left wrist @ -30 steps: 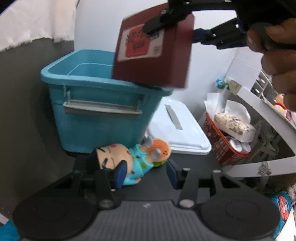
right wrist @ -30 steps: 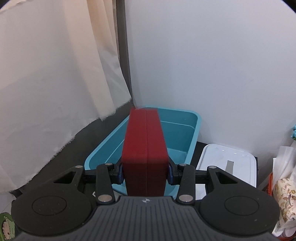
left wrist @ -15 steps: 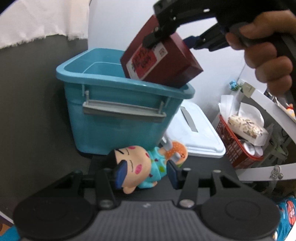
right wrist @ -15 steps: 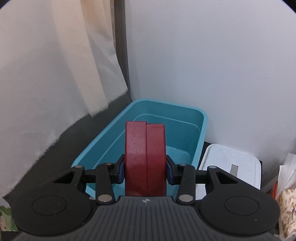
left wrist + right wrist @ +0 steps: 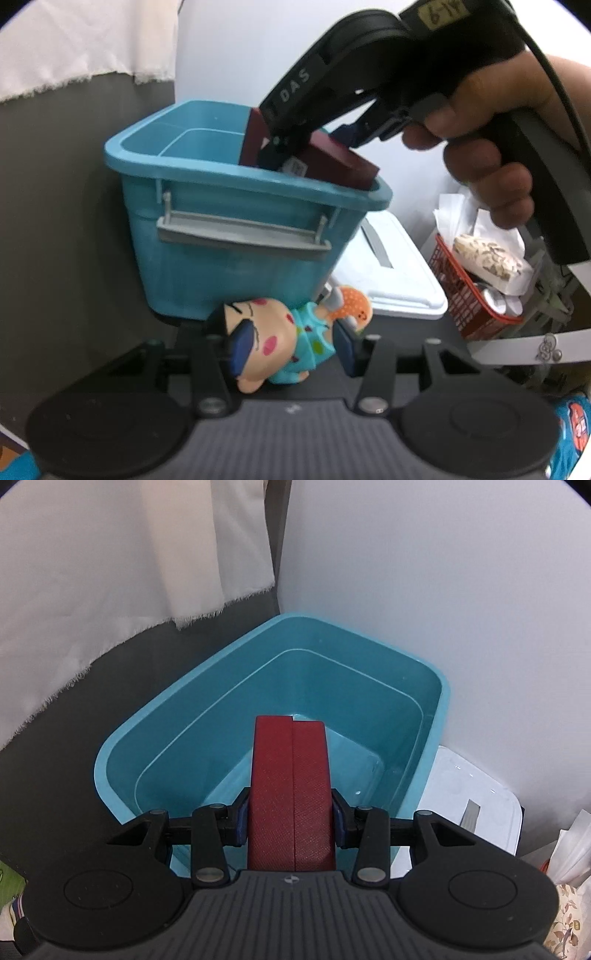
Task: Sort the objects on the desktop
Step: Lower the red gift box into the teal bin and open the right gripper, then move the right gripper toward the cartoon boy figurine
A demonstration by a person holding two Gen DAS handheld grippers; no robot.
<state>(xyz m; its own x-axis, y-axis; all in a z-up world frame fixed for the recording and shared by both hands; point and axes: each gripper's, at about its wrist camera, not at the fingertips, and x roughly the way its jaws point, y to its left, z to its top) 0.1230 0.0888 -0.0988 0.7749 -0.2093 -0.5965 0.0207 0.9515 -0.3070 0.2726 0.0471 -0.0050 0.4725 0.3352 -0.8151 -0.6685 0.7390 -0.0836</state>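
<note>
Teal-blue plastic bin [image 5: 236, 258], glossy, with a flat grey handle bar [image 5: 242, 230] across its front. Over its rim, a dark red textured box [image 5: 291, 794], deep maroon on the side, a white label patch just showing. Black tongs [image 5: 290, 814] with blue pads [image 5: 242, 814] on it. Down front, a toy doll [image 5: 275, 347]: peach face, black hair, pink cheek spots, turquoise outfit dotted red and green, an orange speckled piece behind. Right of the bin, a white plastic lid [image 5: 391, 269] with a grey strip. Farther right, a red wire basket [image 5: 476, 299], white paper inside.
</note>
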